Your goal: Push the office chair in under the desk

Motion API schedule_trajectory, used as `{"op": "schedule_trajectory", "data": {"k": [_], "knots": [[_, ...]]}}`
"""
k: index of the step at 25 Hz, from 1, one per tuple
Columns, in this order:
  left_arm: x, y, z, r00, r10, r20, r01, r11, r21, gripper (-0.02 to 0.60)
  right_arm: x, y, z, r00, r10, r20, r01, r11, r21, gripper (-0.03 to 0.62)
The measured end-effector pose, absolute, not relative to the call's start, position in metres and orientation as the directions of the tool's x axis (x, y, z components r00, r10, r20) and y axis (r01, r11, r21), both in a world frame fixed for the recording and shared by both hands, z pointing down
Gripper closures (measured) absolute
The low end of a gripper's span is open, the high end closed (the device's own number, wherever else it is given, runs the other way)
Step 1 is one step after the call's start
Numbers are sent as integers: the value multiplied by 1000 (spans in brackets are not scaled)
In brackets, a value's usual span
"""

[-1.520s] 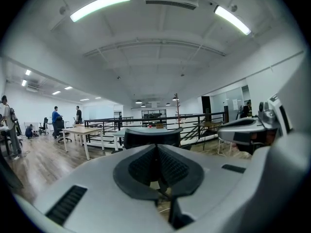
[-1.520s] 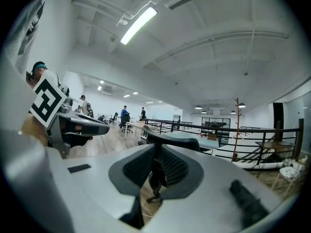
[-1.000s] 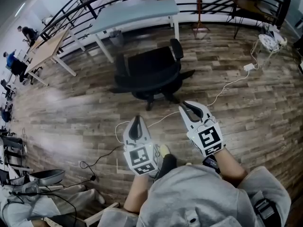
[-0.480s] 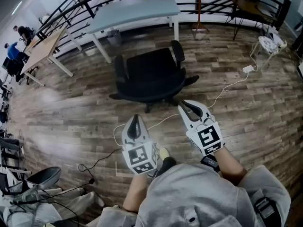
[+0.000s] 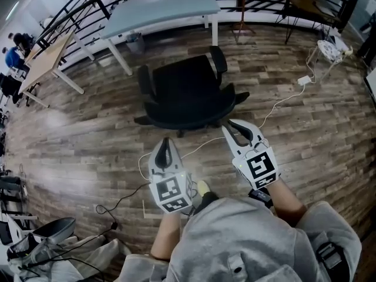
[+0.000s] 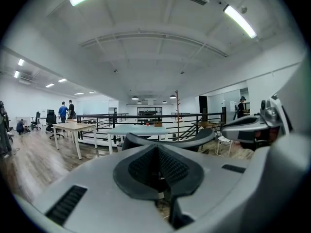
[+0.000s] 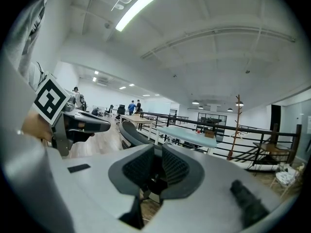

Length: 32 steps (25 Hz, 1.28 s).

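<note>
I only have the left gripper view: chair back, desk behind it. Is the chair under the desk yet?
Observer: No. Head view shows the chair standing clear of the desk, bare floor between them.
Operator: Anything lying on the floor?
Observer: A white cable, on our side of the chair, not toward the desk.
Operator: Right gripper state?
Observer: Shut, nothing between its jaws.
</note>
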State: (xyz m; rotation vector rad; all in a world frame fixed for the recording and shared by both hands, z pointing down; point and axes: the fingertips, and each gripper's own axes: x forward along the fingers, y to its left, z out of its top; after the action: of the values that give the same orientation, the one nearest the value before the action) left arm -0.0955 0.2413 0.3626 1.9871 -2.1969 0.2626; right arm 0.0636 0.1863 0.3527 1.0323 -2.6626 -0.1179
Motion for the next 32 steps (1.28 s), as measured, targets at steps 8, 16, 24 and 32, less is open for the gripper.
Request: {"op": "schedule_trajectory", "data": {"k": [8,16,24,32], "knots": [[-118,227,364,-52,-969,241,-999,54,0,563,48,175,356,-677,-690,257,-662,723,197,559],[-142,209,374,-12,-970,244,-1000,13,3,563,37,155,358,-637,-727,256,-690,686,232,558],[-145,202,376,1,-969,246,-1000,-5,-15,563,39,147,359,-623,-735,270,-688,678,259,557],[-137,205,386,-31,-956,291,-999,18,-48,563,58,138,359,-655,-703,277,-651,711,266,541]]}}
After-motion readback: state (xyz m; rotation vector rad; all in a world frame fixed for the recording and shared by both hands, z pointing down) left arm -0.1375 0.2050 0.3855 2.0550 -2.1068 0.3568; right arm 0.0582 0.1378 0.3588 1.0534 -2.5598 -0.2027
